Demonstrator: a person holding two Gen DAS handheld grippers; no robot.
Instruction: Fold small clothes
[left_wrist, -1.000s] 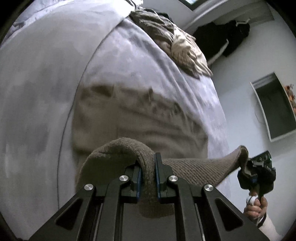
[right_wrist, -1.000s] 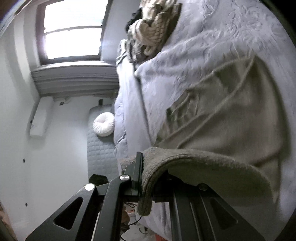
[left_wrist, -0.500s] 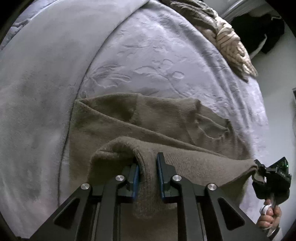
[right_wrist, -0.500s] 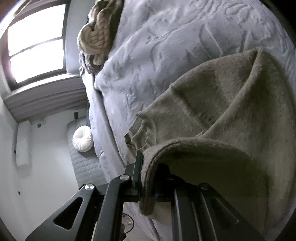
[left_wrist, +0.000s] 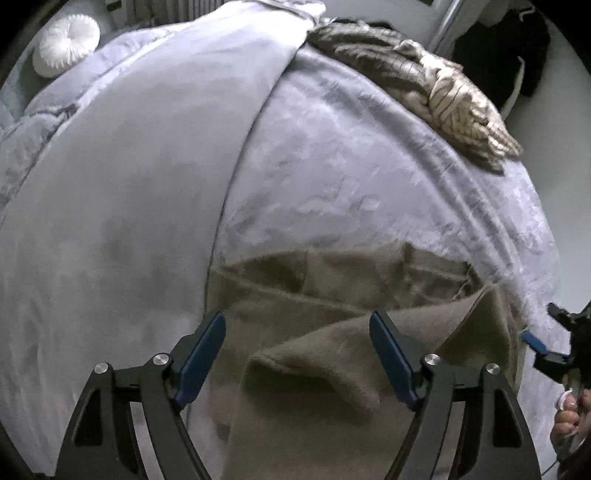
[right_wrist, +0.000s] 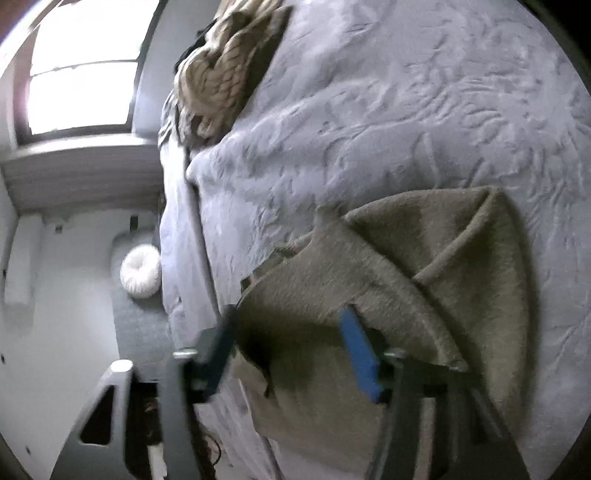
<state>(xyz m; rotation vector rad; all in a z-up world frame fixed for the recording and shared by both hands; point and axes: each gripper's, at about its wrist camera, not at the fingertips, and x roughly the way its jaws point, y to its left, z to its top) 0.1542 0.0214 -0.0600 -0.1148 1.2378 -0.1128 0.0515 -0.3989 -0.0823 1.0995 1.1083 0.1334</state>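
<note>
Both grippers, left (left_wrist: 297, 356) and right (right_wrist: 290, 349), are opening their jaws wide with nothing pinched, letting the brown sweater (left_wrist: 332, 369) drop doubled over itself on the grey bedspread (left_wrist: 351, 177), apparently to set a fold.

brown knit garment (left_wrist: 332, 369): 1, folded on the bed (left_wrist: 110, 221) | tan cable-knit heap (left_wrist: 424, 96): 1, at bed's far edge | round white cushion (left_wrist: 66, 44): 1, beside bed | tongs: 2, left tongs (left_wrist: 295, 354), right tongs (right_wrist: 288, 354)
</note>
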